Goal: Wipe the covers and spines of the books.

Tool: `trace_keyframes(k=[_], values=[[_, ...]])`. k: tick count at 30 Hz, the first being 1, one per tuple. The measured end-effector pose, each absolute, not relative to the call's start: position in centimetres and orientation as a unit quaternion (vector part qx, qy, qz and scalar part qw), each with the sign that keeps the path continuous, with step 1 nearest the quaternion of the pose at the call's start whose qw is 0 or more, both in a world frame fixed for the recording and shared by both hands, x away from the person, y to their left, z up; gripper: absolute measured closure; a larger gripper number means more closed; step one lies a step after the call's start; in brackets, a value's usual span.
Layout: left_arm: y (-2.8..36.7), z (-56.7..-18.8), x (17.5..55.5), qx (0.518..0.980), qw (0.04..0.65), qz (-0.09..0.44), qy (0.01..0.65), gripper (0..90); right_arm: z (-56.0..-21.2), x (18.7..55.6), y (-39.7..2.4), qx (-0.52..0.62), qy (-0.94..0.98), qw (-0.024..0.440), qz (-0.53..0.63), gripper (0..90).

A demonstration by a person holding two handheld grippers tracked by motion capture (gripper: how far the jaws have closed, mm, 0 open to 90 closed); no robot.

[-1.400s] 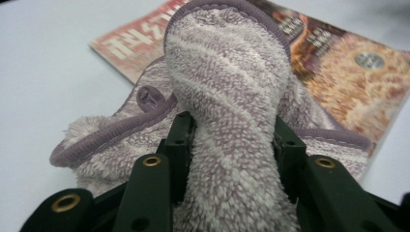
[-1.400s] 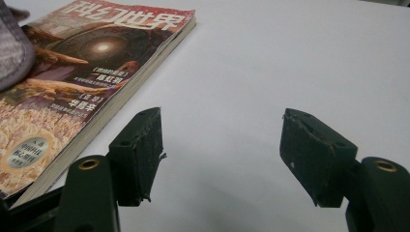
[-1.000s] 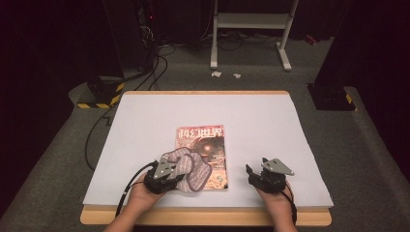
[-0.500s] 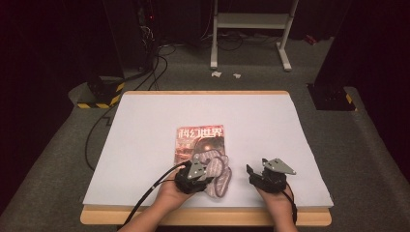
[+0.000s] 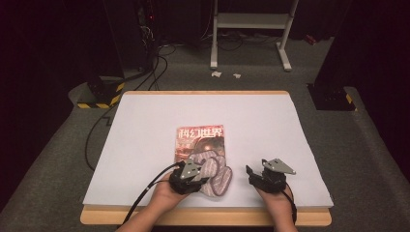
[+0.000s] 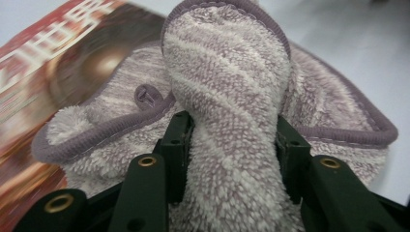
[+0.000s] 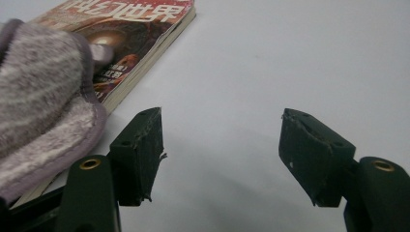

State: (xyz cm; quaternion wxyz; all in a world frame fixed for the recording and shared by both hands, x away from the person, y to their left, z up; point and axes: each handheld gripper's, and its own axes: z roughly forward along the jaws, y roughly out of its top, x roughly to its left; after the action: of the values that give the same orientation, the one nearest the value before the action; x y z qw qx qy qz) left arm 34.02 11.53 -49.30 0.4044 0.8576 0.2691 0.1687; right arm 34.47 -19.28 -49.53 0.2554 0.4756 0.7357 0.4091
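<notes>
We clench the left gripper (image 6: pixel 232 145) on the towel (image 6: pixel 227 96), folding it atop the magazine (image 5: pixel 199 139); beside the magazine, the right gripper's (image 7: pixel 222 154) fingers wait released

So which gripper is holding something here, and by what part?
The left gripper pinches a bunched fold of the towel. The right gripper is open, holding nothing.

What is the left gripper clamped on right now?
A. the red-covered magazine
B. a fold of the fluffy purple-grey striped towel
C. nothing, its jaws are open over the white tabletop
B: in the left gripper view, a bunched fold of the fluffy purple-grey striped towel sits pinched between the left gripper jaws.
</notes>
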Motion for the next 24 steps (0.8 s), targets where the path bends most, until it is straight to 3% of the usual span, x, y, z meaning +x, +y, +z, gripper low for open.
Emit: trace_keyframes(k=[6,13,24], values=[[16.3,-49.4,33.4,0.848,0.406,0.174,0.293,56.3,-49.6,34.5,-19.1,0.475,0.737,0.258,0.407,30.5],[19.2,-49.4,32.7,0.844,0.400,0.188,0.304,54.2,-49.7,34.5,-19.1,0.475,0.738,0.258,0.405,30.4],[16.9,-49.4,33.2,0.850,0.395,0.191,0.293,54.3,-49.8,34.5,-18.9,0.473,0.740,0.258,0.402,30.5]])
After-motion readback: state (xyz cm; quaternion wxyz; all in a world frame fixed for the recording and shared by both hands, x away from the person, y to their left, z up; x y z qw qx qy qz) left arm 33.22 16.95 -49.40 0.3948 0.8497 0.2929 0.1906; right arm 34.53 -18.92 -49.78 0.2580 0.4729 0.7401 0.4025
